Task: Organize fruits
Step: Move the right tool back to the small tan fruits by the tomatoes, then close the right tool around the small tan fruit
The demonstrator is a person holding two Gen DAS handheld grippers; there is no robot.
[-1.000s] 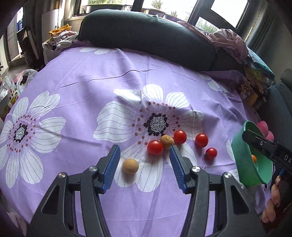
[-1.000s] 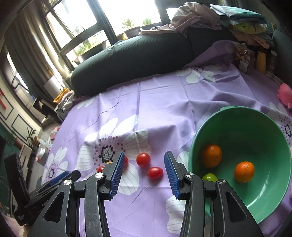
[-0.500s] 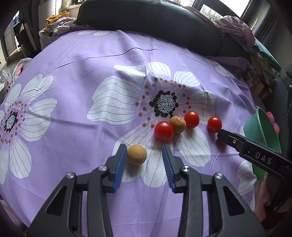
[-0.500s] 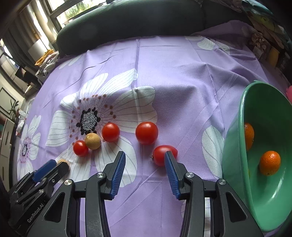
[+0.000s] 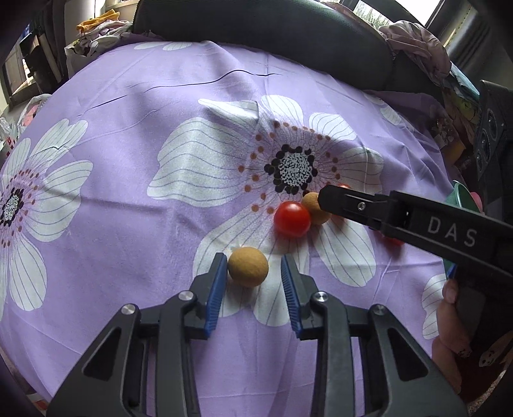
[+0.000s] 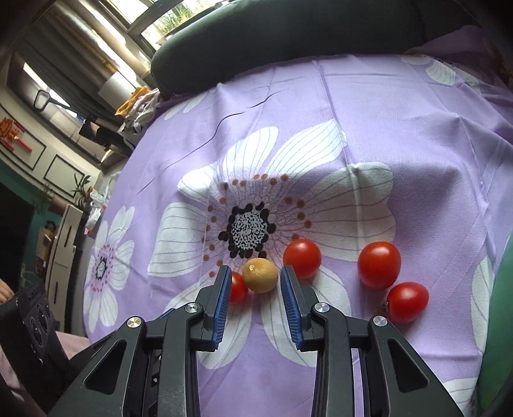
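A tan round fruit [image 5: 248, 266] lies on the purple flowered cloth [image 5: 128, 144] between the tips of my left gripper [image 5: 252, 259]. Its jaws are closing: the left pad touches the fruit and the right pad stands apart. A second tan fruit [image 6: 259, 276] sits between the tips of my right gripper [image 6: 256, 269], whose jaws are also closing, with gaps on both sides. Red tomatoes [image 6: 302, 258] [image 6: 379, 264] [image 6: 407, 301] lie to its right. A small one [image 6: 237, 287] is half hidden behind the left finger. In the left wrist view, a tomato [image 5: 291, 219] lies beside the second tan fruit [image 5: 315, 208].
The green bowl [image 6: 500, 320] shows only as a rim at the right edge. A dark cushion [image 5: 256, 29] bounds the far side of the cloth. Clothes and clutter are piled at the back left [image 5: 99, 27]. A person's hand [image 5: 449, 320] holds the right gripper's handle.
Both pairs of jaws have narrowed. My left gripper sank onto the near tan fruit. My right gripper swung left from the oval tomato by the bowl to the second tan fruit.
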